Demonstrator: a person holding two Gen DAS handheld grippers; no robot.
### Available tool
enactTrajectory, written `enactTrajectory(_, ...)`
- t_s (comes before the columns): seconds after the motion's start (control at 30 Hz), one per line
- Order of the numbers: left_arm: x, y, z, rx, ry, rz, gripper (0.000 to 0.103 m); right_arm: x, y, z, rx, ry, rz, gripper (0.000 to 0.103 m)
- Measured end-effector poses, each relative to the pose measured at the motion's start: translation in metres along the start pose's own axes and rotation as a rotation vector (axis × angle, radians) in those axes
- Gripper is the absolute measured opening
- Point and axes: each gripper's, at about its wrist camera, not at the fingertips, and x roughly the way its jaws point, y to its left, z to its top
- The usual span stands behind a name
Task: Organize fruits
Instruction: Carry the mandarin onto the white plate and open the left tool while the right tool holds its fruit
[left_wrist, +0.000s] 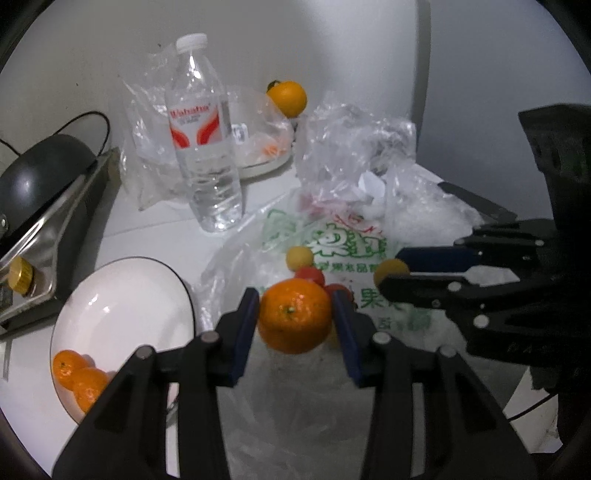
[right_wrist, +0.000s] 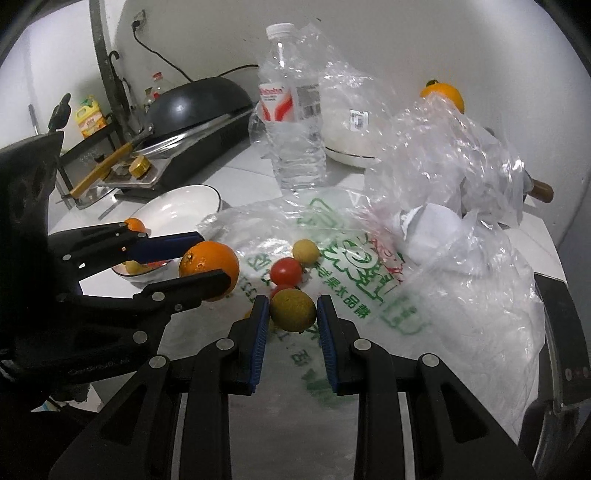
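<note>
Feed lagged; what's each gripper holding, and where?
Left gripper: orange, pinched at its sides. Right gripper: small yellow fruit, likewise by its sides.

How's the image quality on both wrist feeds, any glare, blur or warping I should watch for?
Left wrist view: dim, fisheye bends the edges, bright glare on the white bowl, and the orange in the left gripper is slightly soft. Right wrist view: same warping, shiny clear plastic bags, and the printing on the bag is smeared near the right gripper.

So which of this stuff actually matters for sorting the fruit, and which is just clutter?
Job: orange in left gripper, yellow fruit in right gripper, tomato, bowl, printed bag.

Clutter: water bottle, wok, crumpled plastic.
</note>
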Motion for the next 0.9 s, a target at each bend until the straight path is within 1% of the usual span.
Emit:
enactTrajectory(0.13,-0.013,0.002,0.0,-0.004,-0.021,-0.016,0.042,-0.004,0.008,0.002,-0.01,-0.008,-0.004,0.029)
enactTrajectory(0.37,-0.033,0.012,-0.003,-0.009,-0.054,-0.009,0.042,-0.012,0.024,0.009,-0.032,-0.025,-0.01,0.029)
enactTrajectory(0.53,-0.045,0.022,-0.007,-0.009,-0.071,0.008,0.042,-0.011,0.036,0.012,-0.042,-0.028,-0.008,0.029)
enactTrajectory(0.9,-0.066,0.053,-0.02,-0.042,-0.091,0.054,0.042,-0.003,0.07,0.025,-0.087,-0.024,0.013,0.029)
